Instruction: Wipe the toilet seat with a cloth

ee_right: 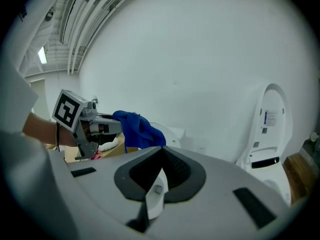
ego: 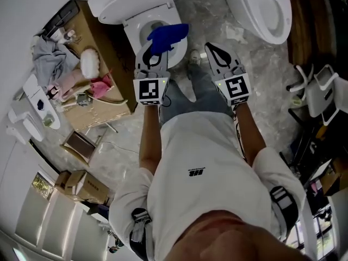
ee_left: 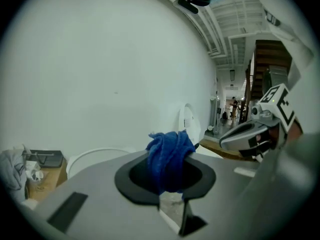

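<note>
A white toilet [ego: 135, 30] stands ahead of me, its lid [ego: 130, 1] raised and the seat rim showing around the bowl. My left gripper [ego: 154, 49] hangs just above the bowl's near edge, shut on a bunched blue cloth [ego: 169, 35]. In the left gripper view the cloth [ee_left: 169, 156] sticks up from between the jaws of the left gripper [ee_left: 172, 186]. My right gripper [ego: 213, 50] is to the right of the bowl, over the floor, shut with nothing in it. The right gripper view shows its closed jaws [ee_right: 158, 159], with the cloth [ee_right: 138, 129] and the left gripper [ee_right: 95, 125] beyond.
A cardboard box [ego: 100, 64] with rags, a brush and bottles sits left of the toilet. A second toilet [ego: 261, 10] stands at the upper right, seen with its lid [ee_right: 267, 129] up. A white chair [ego: 321, 91] is at the right, and more boxes [ego: 81, 185] at the lower left.
</note>
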Demonstrator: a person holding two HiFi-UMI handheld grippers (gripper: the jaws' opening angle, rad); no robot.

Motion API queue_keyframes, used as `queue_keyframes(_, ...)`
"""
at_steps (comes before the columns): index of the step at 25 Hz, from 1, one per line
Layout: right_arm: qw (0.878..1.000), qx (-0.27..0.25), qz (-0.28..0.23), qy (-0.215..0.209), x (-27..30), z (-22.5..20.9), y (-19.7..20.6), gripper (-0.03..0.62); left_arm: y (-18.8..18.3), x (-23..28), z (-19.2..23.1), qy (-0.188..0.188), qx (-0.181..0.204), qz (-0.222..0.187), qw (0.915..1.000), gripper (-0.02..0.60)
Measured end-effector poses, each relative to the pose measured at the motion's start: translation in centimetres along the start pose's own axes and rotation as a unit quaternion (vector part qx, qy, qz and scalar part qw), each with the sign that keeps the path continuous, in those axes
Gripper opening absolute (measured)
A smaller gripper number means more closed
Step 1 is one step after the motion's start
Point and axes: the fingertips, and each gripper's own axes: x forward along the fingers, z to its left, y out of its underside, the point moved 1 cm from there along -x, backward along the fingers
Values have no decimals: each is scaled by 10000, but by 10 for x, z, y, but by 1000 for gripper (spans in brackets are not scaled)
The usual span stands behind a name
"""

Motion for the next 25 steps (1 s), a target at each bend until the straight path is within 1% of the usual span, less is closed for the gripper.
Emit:
queue_keyframes(4, 9994, -9, 72, -329, 26, -8, 23, -5, 31, 20, 15, -261, -133, 125, 9995, 75)
queue_keyframes(11, 9981, -72, 304, -529, 85, -25, 70, -5, 97, 59, 45, -492, -464, 430, 9968, 75)
queue_keyframes(18, 9972, -133, 463, -570, 123, -37, 111, -5, 151, 90, 59, -504, -584, 591, 9953, 74)
queue_keyframes(22, 9968, -79, 558, -564, 141, -42, 139, -5, 184, 106, 63, -419, -509, 689, 9954, 75)
queue_keyframes(25, 9965, -14, 596, -588, 154, -44, 161, -5, 210, 118, 67, -397, -525, 770, 9949, 75)
